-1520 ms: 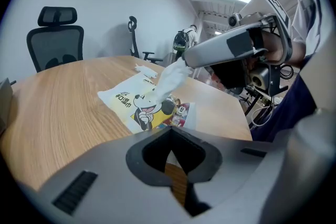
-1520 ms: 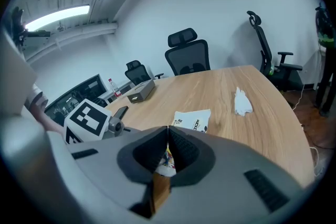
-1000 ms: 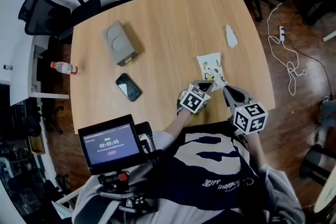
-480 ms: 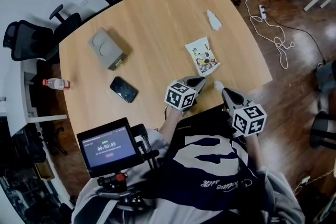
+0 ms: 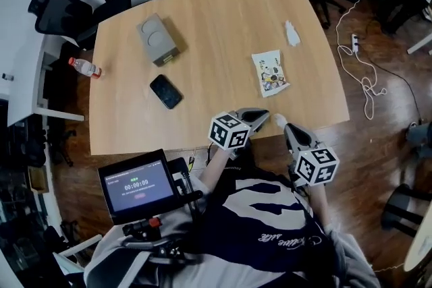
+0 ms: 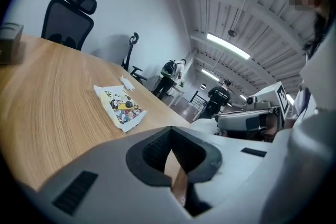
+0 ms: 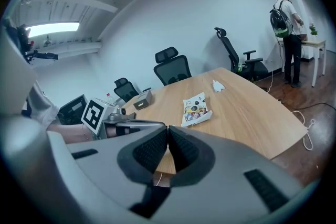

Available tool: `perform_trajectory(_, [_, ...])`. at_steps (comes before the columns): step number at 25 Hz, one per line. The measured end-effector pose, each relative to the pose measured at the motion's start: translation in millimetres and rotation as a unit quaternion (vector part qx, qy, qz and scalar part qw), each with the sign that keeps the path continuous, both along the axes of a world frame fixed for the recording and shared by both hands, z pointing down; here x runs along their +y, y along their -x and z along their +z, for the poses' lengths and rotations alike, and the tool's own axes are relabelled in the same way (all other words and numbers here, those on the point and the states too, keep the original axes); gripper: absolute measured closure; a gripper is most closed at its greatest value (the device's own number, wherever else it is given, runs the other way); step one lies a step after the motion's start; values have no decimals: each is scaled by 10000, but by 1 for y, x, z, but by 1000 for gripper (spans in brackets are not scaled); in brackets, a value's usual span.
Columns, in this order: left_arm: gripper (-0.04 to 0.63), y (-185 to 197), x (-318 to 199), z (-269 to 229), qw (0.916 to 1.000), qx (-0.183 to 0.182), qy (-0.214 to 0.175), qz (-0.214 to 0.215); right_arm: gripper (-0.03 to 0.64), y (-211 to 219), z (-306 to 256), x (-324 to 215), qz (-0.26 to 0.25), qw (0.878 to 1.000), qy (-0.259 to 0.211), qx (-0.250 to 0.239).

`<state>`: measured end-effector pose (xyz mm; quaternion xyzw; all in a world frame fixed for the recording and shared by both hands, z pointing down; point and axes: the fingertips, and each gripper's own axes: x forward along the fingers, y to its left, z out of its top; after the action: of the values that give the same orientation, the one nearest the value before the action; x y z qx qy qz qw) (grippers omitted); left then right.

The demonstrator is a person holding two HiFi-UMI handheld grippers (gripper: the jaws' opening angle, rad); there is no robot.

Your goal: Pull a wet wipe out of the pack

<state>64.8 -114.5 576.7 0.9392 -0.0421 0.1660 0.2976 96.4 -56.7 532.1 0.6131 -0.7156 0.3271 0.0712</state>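
The left gripper's (image 5: 260,115) jaws are pressed together with nothing in them. The right gripper's (image 5: 283,125) jaws are pinched tight on what looks like a small white wipe (image 5: 278,119) at their tip. Both hang at the near edge of the big wooden table (image 5: 202,23). The pack (image 5: 271,71) lies flat on it at 12 o'clock from the right gripper, well apart. A white scrap (image 5: 291,33) sits farther off, at 1 o'clock. The wipe seems to be out, so little is left to do.
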Motion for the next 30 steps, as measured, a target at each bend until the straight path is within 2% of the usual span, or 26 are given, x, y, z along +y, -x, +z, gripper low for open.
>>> perform_trajectory(6, [594, 2, 31, -34, 9949, 172, -346, -936, 611, -10, -6, 60, -435, 9989, -111, -94])
perform_trajectory(9, [594, -1, 65, -49, 9916, 293, -434, -1181, 611, -17, -3, 94, -631, 9978, -122, -155])
perform_trajectory(13, [594, -3, 113, -51, 9889, 303, -413, -1392, 611, -26, -3, 129, -855, 9958, -204, -273])
perform_trajectory(18, [594, 8, 149, -43, 9859, 153, -370, -1623, 611, -23, 1, 153, -1091, 9929, -207, -429])
perform_trajectory(25, [594, 45, 148, -48, 9812, 183, -307, -1895, 611, 4, -7, 146, -1218, 9914, -203, -432])
perform_trajectory(30, [594, 57, 144, -46, 9850, 254, -346, -1671, 611, 15, -6, 137, -933, 9942, -284, -462])
